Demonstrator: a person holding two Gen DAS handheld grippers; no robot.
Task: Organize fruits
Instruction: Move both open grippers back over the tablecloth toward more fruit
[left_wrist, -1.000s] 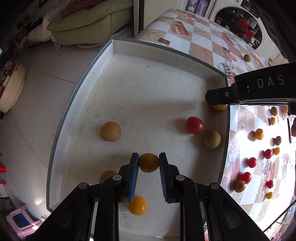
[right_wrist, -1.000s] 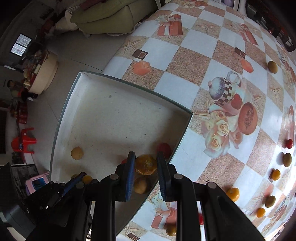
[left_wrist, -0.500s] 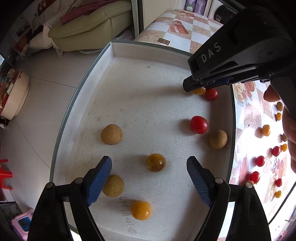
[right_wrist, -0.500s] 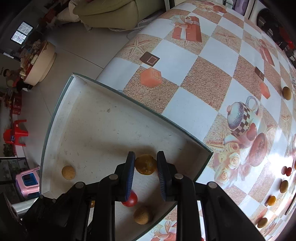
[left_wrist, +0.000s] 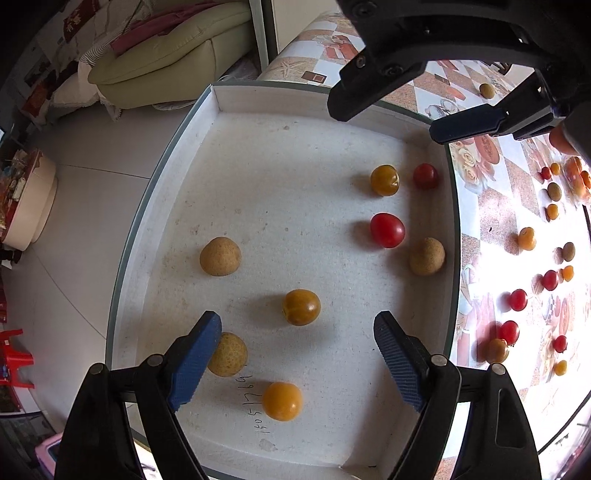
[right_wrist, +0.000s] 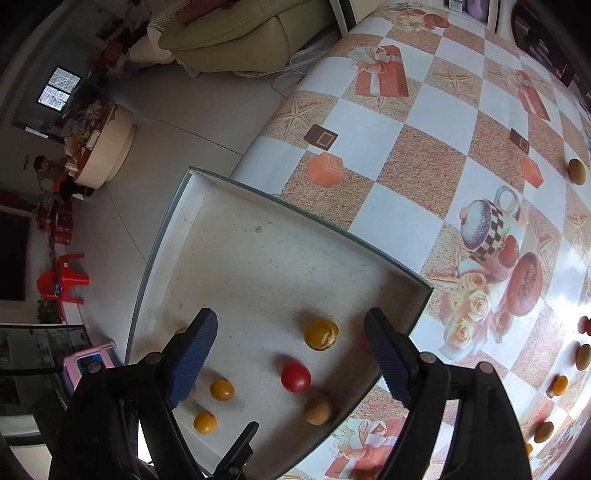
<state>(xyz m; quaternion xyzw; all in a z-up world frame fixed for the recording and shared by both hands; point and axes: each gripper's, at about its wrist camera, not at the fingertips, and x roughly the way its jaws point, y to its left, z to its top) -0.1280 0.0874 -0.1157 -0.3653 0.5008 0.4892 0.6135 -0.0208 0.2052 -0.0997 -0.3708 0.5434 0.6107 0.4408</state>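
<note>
A white foam tray (left_wrist: 258, 158) holds several small fruits. My left gripper (left_wrist: 297, 363) is open above the tray's near part, with an orange-yellow fruit (left_wrist: 301, 307) lying free just ahead of it. A tan fruit (left_wrist: 220, 256) lies left, a red one (left_wrist: 387, 229) right. My right gripper (right_wrist: 291, 354) is open over the tray's far right corner; an orange fruit (right_wrist: 320, 334) lies free on the tray (right_wrist: 236, 258) between its fingers. The right gripper also shows at the top of the left wrist view (left_wrist: 439, 92).
More red, orange and brown fruits (left_wrist: 519, 299) lie scattered on the checkered tablecloth (right_wrist: 424, 155) right of the tray. The table edge runs beside the tray's left wall; floor, a green sofa (left_wrist: 159, 62) and a red stool (right_wrist: 62, 280) lie beyond.
Both grippers opened and let go of their orange fruits, which now lie in the tray. The right gripper moved in over the tray's far right corner.
</note>
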